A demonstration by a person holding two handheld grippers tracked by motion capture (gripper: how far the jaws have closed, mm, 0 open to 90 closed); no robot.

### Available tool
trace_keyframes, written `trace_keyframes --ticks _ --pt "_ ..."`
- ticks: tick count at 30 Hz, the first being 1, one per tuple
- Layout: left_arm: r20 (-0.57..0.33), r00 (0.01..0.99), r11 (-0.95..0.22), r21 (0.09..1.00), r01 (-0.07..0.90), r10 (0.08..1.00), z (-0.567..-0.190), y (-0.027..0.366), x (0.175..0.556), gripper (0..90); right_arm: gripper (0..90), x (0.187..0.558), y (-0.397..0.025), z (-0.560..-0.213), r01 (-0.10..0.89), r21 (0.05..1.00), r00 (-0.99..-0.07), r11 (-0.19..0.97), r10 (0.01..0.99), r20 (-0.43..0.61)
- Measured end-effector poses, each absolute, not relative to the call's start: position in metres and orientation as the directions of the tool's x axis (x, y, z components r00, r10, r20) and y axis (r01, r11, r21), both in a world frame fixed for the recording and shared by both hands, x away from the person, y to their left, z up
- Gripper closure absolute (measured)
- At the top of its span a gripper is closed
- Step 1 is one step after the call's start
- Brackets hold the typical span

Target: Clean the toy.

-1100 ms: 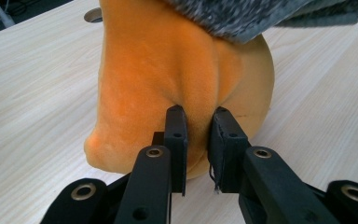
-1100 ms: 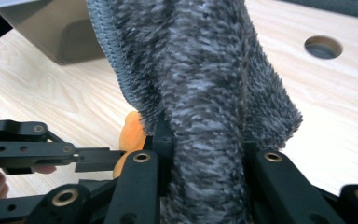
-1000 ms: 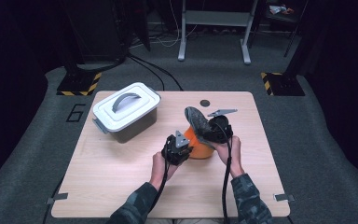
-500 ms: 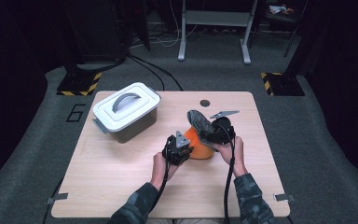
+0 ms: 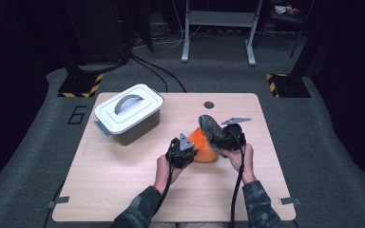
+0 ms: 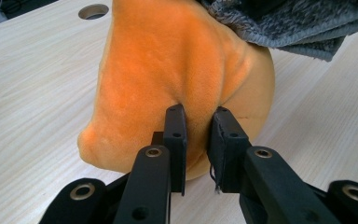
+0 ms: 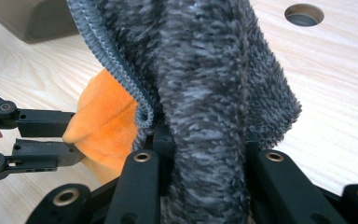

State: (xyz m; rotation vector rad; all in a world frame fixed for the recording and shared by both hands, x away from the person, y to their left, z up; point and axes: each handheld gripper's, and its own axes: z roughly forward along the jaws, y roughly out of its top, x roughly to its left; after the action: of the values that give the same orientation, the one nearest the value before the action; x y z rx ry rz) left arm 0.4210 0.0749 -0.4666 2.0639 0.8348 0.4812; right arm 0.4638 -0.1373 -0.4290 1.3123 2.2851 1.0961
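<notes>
- Far left on the table (image 5: 123, 190) sits a white lidded box (image 5: 128, 114) with a grey handle, its lid on, well apart from both hands and not part of the work right now.
- The left gripper (image 5: 184, 153) has its jaws pinched nearly together on a fold of the orange cloth (image 6: 168, 74); that cloth rests on the tabletop in a soft mound near the middle, just in front of the person.
- The right gripper (image 5: 229, 135) is clamped on the grey fluffy cloth (image 7: 214, 84), which bunches thickly between its jaws and hangs over the top of the orange one, touching it.
- My reading: the two cloths are being pulled apart, each tool holding its own piece.
- The next move, I think, calls for lifting the grey cloth up and off to the right while the left holds the orange one down, keeping both grips firm so neither slips.
</notes>
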Motion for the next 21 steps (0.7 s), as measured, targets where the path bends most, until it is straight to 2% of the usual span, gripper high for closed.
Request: trace_keyframes --ticks 5,11,21 --pt "0.038 0.705 -0.429 0.817 0.386 0.708 -0.467 0.074 0.421 77.9 69.8 0.463 -0.142 -0.434 0.622 0.725 -0.531 0.297 0.840 0.112" --pt "0.025 0.702 -0.419 0.817 0.396 0.711 -0.467 0.077 0.422 78.0 71.2 0.465 -0.155 -0.445 0.653 0.706 -0.471 0.272 0.876 0.098" --pt "0.025 0.698 -0.417 0.817 0.398 0.715 -0.468 0.079 0.422 78.0 72.7 0.470 -0.167 -0.470 0.726 0.658 -0.398 0.200 0.902 0.165"
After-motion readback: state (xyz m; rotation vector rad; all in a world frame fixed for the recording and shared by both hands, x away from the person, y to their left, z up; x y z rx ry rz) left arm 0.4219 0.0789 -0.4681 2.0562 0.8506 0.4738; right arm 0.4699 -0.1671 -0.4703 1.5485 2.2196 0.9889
